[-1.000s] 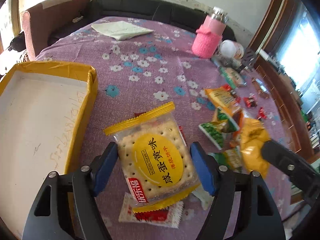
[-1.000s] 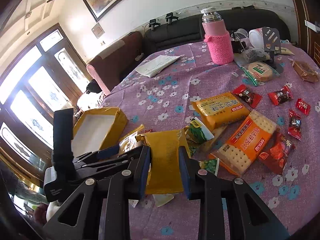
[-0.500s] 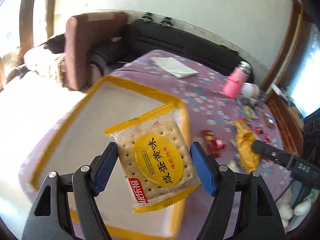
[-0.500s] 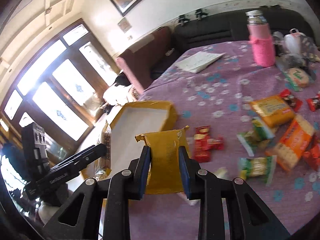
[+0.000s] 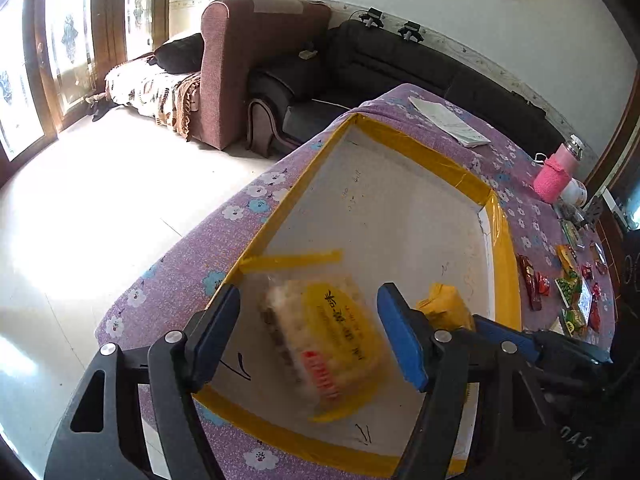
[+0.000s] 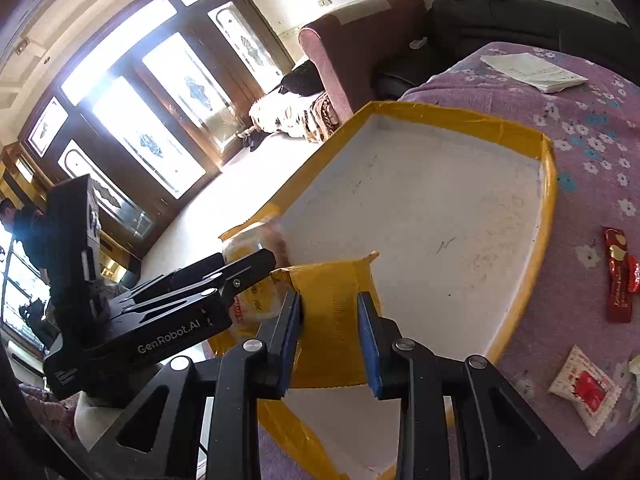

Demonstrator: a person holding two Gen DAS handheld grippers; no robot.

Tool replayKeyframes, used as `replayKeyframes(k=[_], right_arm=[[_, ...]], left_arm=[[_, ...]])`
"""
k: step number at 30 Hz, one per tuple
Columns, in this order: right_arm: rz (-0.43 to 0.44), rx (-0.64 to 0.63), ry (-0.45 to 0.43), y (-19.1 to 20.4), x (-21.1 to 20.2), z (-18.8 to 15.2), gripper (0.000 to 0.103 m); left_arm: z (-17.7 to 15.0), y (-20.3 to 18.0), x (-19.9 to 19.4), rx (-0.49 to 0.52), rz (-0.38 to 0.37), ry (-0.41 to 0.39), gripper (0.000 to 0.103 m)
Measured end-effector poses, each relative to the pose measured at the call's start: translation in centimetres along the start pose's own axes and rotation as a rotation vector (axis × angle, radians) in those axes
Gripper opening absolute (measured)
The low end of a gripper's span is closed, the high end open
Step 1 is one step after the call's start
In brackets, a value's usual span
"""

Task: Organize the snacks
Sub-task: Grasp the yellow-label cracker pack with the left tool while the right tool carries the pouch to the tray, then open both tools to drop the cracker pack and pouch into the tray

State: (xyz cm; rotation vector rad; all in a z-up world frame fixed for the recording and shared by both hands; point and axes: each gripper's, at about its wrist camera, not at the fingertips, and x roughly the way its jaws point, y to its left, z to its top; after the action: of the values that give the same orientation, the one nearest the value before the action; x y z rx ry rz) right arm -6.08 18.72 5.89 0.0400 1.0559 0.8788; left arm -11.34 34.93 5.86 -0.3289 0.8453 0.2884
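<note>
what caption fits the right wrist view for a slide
Right claw grips a yellow packet over the yellow-rimmed tray, left claw alongside.

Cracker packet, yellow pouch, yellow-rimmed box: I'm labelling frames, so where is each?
cracker packet (image 5: 320, 336): left wrist view, on its yellow round label.
yellow pouch (image 6: 330, 312): right wrist view, middle of its front face.
yellow-rimmed box (image 6: 460, 118): right wrist view, on its far taped rim.
</note>
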Motion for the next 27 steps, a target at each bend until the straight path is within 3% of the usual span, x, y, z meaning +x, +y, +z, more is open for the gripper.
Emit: replayKeyframes(k=[5, 13, 21, 25, 27], right_arm=[[-0.047, 0.015, 0.009, -0.9, 0.9, -0.1, 0.028], [-0.066, -0.023, -0.009, 0.2, -0.4, -0.5, 0.034], [-0.062, -0.016, -0.128, -0.1, -5.3, -1.2, 0.043], [-0.104, 0.026, -0.232, -2.6, -9.4, -2.2, 0.045], [-0.132, 0.066, -0.299, -4.5, -11.7, -2.5, 0.052]], left_arm=[[0.3, 0.7, -1.0, -0.027, -0.046, -0.023, 0.071], [0.2, 1.2, -5.6, -0.092, -0.099, -0.125, 0.071], [-1.0, 0.3, -9.1, -0.147, -0.16, -0.193, 0.072], [-1.7, -1.6, -9.6, -0.131, -0.208, -0.196, 0.072], [-1.9, -2.8, -9.6, -0.11, -0.223, -0.19, 0.072]])
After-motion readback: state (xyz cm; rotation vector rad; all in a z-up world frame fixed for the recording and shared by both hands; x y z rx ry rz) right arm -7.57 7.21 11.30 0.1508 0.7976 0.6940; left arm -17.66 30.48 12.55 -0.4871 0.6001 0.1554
